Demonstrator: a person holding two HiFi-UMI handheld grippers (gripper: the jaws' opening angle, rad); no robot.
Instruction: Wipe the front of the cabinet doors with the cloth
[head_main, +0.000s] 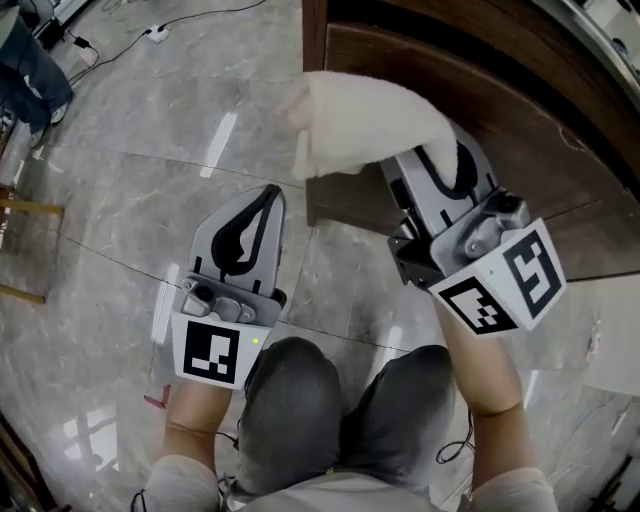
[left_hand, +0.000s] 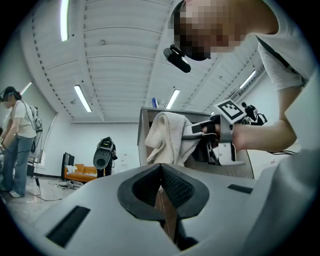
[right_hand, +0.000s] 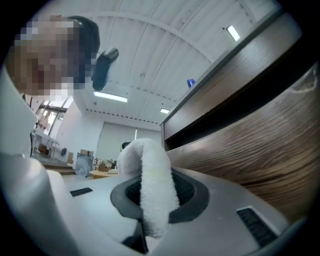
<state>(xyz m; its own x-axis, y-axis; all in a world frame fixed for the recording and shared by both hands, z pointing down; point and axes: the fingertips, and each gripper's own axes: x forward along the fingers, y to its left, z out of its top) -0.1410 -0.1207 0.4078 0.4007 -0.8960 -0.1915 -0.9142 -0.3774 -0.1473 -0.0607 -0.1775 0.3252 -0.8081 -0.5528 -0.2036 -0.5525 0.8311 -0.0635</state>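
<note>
My right gripper (head_main: 435, 165) is shut on a cream cloth (head_main: 365, 125), which bunches out ahead of its jaws by the corner of the dark wooden cabinet (head_main: 470, 90). In the right gripper view the cloth (right_hand: 150, 190) stands pinched between the jaws, with the cabinet door front (right_hand: 260, 150) close on the right. My left gripper (head_main: 250, 225) hangs over the floor to the left, jaws shut with nothing in them. The left gripper view shows the cloth (left_hand: 167, 137) and the right gripper (left_hand: 192, 132) in front of the cabinet (left_hand: 150, 135).
The floor is glossy grey marble tile (head_main: 150, 180). A white cable and socket (head_main: 155, 33) lie at the far back left. A wooden stool leg (head_main: 25, 207) shows at the left edge. Another person (left_hand: 15, 140) stands far off in the room.
</note>
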